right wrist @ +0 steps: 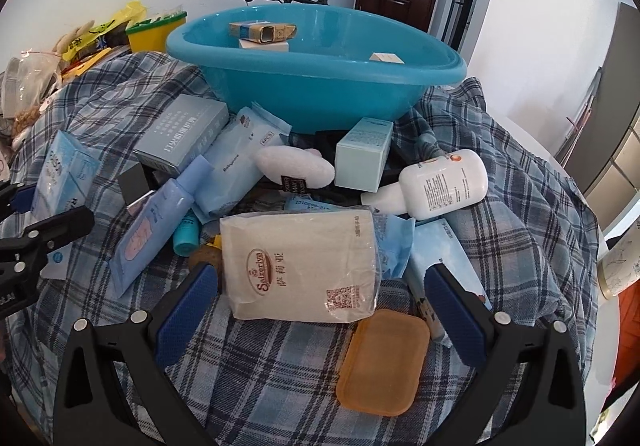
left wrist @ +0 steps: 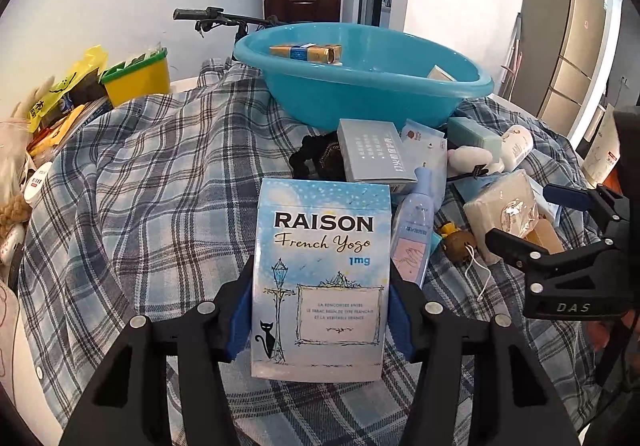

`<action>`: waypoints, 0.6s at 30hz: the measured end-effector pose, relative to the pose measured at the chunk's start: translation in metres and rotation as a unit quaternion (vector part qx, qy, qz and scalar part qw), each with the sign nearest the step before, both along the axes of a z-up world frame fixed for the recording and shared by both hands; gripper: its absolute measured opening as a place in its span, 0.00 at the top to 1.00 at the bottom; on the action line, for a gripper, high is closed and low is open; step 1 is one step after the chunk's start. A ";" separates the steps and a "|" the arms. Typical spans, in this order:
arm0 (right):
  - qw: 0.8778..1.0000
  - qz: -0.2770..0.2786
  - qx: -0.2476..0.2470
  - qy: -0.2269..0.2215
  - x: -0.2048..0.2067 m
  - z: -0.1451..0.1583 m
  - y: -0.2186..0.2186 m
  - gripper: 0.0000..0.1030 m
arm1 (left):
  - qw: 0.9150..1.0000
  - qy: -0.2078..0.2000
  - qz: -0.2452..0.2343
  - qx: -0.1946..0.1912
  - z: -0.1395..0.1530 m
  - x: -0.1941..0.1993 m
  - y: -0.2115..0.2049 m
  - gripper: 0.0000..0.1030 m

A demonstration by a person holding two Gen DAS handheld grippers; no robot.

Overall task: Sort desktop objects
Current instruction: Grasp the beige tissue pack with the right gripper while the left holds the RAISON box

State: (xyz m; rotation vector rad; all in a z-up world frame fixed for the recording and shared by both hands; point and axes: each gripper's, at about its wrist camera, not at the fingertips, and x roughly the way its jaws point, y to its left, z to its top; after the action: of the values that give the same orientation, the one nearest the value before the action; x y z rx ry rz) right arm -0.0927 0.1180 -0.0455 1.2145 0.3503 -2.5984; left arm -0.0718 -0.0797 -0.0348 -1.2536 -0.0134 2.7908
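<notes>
Left tool clamps RAISON box upright; right tool spread wide over napkin pack

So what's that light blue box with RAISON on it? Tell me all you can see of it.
The RAISON box is a slim, glossy-looking cardboard pack, pale blue with white flecks. It reads "RAISON French Yogo 1mg" and shows a street lamp, a black cat and a framed panel of small print. It stands upright, face to the camera, clamped at its two side edges by the blue pads of the left tool, above the plaid cloth.
</notes>
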 end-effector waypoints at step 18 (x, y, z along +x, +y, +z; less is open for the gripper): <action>1.000 0.009 0.002 0.005 -0.002 -0.008 -0.002 0.20 | 1.000 -0.004 0.014 0.008 -0.006 0.004 0.004 0.43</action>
State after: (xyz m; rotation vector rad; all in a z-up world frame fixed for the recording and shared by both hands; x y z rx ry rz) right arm -0.0951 0.1157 -0.0535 1.1936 0.3665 -2.5904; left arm -0.0680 -0.0757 -0.0406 -1.2707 -0.0544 2.8033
